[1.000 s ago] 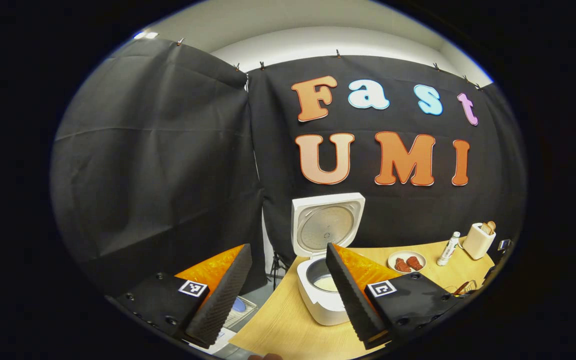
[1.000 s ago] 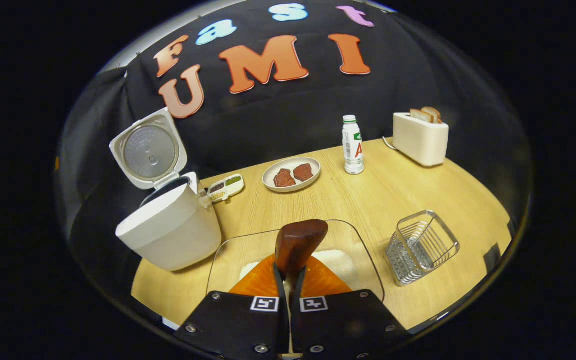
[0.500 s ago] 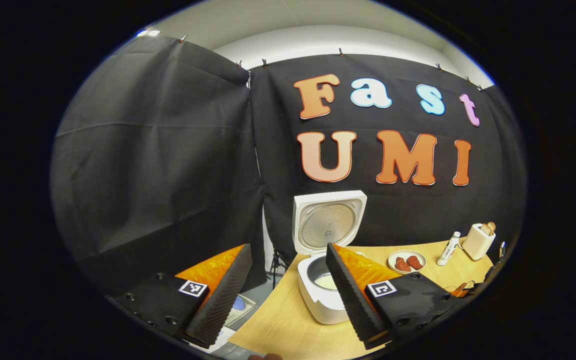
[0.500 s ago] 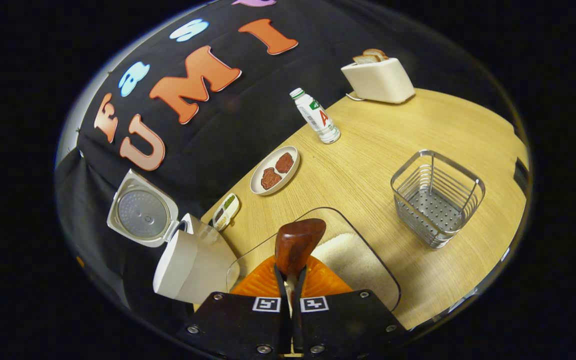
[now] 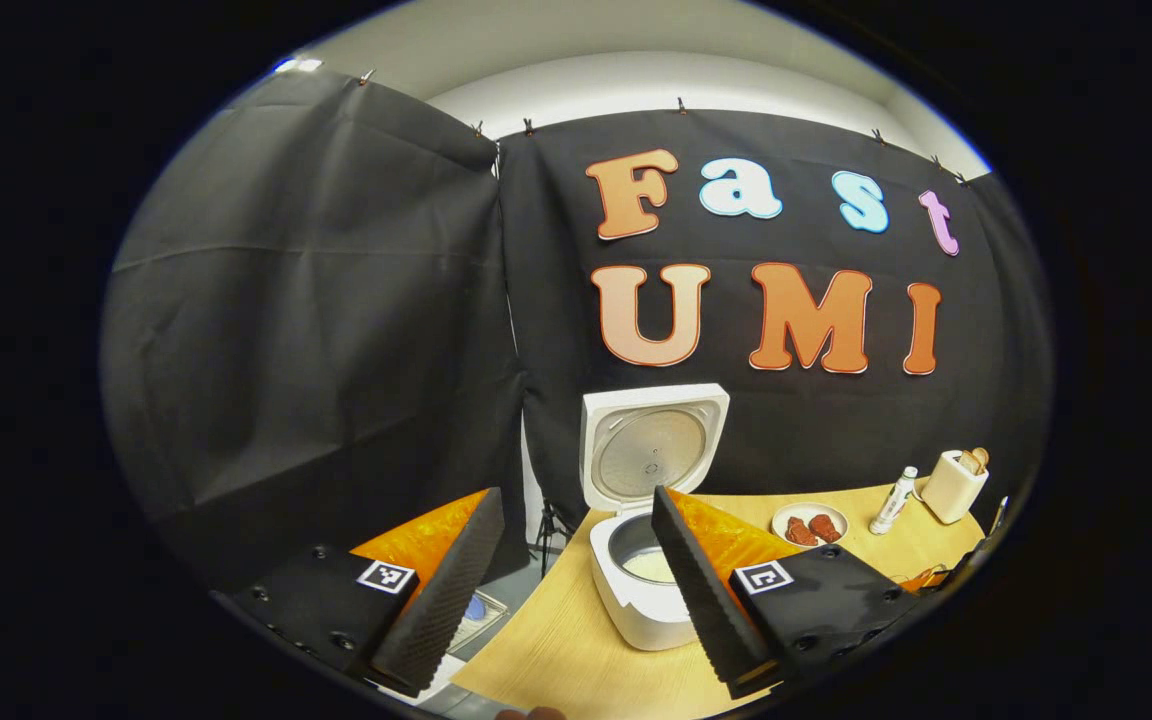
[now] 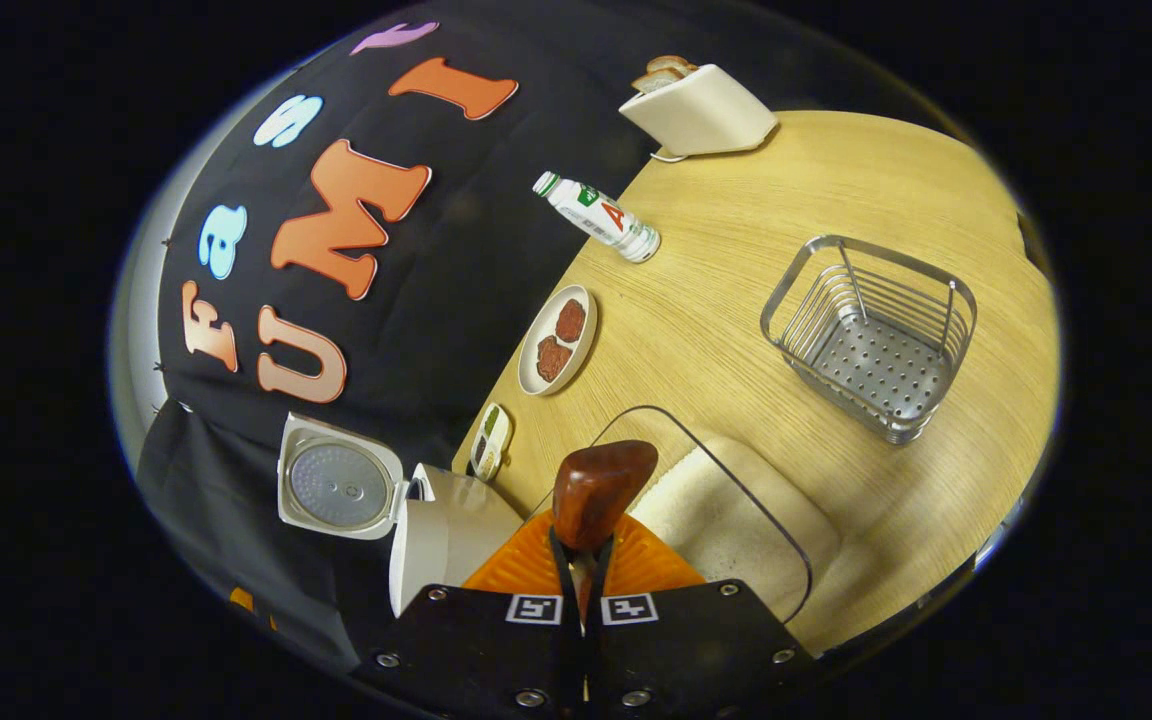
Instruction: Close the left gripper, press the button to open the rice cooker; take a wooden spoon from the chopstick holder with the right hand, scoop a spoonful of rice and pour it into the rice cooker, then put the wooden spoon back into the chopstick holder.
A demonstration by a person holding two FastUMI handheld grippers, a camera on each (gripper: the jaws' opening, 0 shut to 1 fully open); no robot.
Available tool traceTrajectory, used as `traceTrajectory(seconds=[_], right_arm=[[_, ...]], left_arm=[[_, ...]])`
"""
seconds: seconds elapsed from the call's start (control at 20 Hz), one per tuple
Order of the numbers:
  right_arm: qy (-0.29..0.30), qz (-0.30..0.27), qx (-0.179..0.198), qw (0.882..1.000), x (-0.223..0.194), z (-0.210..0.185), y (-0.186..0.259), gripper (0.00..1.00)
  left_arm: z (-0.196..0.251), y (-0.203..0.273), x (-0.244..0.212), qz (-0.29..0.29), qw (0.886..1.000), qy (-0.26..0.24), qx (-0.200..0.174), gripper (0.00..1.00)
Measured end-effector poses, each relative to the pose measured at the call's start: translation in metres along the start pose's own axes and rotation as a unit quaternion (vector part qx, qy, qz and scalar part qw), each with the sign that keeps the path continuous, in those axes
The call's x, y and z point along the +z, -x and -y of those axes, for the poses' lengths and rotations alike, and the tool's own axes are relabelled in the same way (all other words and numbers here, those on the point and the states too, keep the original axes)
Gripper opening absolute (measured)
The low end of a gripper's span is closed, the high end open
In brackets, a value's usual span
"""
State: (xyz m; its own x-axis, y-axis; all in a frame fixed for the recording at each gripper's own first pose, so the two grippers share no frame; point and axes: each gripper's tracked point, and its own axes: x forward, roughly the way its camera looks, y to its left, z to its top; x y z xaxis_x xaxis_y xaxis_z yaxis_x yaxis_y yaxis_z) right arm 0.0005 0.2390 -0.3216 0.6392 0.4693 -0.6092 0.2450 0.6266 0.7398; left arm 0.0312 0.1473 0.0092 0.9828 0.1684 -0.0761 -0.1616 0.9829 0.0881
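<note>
My right gripper (image 6: 583,560) is shut on the handle of the wooden spoon (image 6: 601,488). The spoon's dark brown bowl sticks out ahead, over the edge of a clear container of white rice (image 6: 736,520). The white rice cooker (image 6: 446,540) stands just left of it with its lid (image 6: 339,487) up. The metal wire chopstick holder (image 6: 871,335) stands on the table to the right. In the left gripper view, my left gripper (image 5: 574,495) hangs open in the air before the open rice cooker (image 5: 641,600), whose pot holds some rice (image 5: 651,565).
On the wooden table (image 6: 736,300) stand a plate of meat pieces (image 6: 556,338), a small seasoning dish (image 6: 489,440), a white bottle (image 6: 596,215) and a toaster with bread (image 6: 696,105). The table's left edge (image 5: 526,620) drops to the floor.
My right gripper has rolled with the spoon, so its whole scene now tilts far to the left. The spoon stays over the rice container. The left gripper has barely moved.
</note>
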Motion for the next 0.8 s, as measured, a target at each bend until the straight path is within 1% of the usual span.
traceTrajectory(seconds=[0.1,0.25,0.4,0.55,0.8], right_arm=[[-0.006,0.008,0.003,1.0,0.012,-0.001,0.006,0.0],[-0.035,0.015,0.017,0.999,0.026,-0.009,0.013,0.0],[-0.043,0.018,0.017,0.999,0.031,-0.013,0.012,0.0],[-0.057,0.017,0.026,0.998,0.034,-0.024,0.014,0.0],[-0.092,0.014,0.051,0.994,0.04,-0.05,0.012,0.0]], left_arm=[[-0.001,0.0,0.003,0.005,1.0,0.002,-0.001,1.0],[-0.001,-0.002,0.006,0.01,1.0,0.003,0.0,1.0],[-0.003,-0.005,0.007,0.013,1.0,0.003,0.002,1.0],[-0.005,-0.009,0.006,0.012,1.0,0.003,0.005,1.0],[-0.008,-0.02,0.001,0.008,1.0,0.013,0.006,1.0]])
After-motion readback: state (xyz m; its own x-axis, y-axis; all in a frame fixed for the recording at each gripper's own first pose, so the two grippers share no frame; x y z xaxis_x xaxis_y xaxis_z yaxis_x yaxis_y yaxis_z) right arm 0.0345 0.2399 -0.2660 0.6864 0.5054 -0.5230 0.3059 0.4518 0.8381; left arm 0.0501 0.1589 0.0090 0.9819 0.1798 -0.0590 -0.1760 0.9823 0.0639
